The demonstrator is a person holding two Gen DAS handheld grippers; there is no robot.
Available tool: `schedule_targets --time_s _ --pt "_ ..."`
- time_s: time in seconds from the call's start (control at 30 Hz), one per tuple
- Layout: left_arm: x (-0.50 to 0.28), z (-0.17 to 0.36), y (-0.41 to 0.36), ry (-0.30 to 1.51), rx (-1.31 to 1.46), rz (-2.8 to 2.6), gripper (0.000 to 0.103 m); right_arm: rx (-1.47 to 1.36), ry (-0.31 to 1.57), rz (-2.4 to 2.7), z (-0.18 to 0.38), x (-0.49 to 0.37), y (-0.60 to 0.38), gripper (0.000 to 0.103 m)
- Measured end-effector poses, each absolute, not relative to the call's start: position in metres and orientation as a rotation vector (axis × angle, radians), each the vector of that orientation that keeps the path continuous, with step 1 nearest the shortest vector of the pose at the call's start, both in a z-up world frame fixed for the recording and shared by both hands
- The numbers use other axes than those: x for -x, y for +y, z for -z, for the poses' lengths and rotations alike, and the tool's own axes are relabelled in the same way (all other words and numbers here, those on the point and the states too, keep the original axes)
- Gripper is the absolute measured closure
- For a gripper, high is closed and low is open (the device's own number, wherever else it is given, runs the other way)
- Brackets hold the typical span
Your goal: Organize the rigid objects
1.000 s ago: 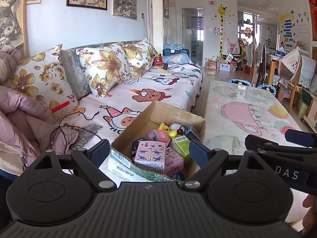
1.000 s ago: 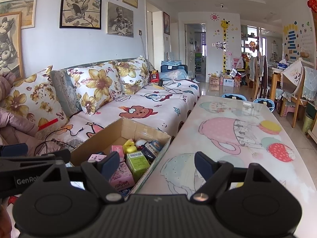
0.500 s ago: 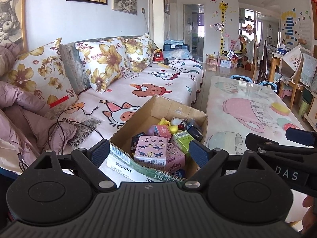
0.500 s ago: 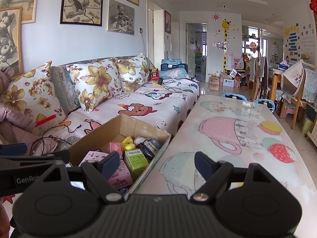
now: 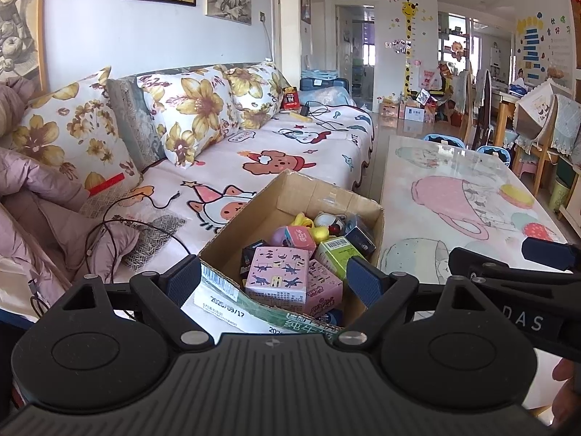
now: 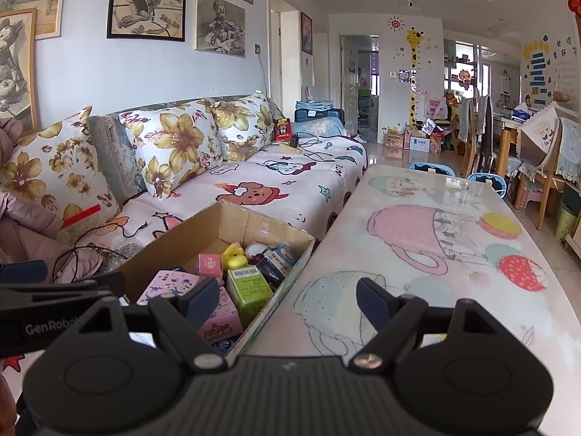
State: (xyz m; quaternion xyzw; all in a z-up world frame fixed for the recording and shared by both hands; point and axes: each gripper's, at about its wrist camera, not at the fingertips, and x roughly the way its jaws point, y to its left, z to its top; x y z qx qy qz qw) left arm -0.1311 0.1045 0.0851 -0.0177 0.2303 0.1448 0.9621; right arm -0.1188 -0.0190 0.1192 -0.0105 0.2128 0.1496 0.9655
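Left wrist view: the left claw [image 5: 273, 275] is held spread and empty above a cardboard box [image 5: 328, 196], whose near wall is cut off behind the claw's body. Inside are seen a pink carton [image 5: 276, 279], a green carton [image 5: 336, 254] and a yellow duck [image 5: 319, 231]; smaller items stay hard to make out. The box has been drawn slightly nearer than a second ago.

Right wrist view: the right claw [image 6: 288, 299] is likewise spread, nothing pinched, over the bench [image 6: 417, 254] painted with teacups. A sofa [image 6: 272, 189] is seen at left.
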Motion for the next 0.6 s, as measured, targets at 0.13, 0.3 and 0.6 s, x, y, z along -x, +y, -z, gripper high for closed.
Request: schedule_targets --time_s 0.13,0.3,0.6 --pt "0.129 -0.083 0.104 0.460 0.029 -0.295 0.000 0.022 0.429 -0.299 -0.117 0.117 -0.019 0.020" --pt "0.124 -0.080 0.103 0.445 0.042 -0.276 0.000 0.016 0.427 -0.290 -0.111 0.112 -0.023 0.020" --pt "0.091 -0.072 0.062 0.449 0.004 -0.209 0.000 -0.057 0.387 -0.218 -0.096 0.092 -0.072 0.019"
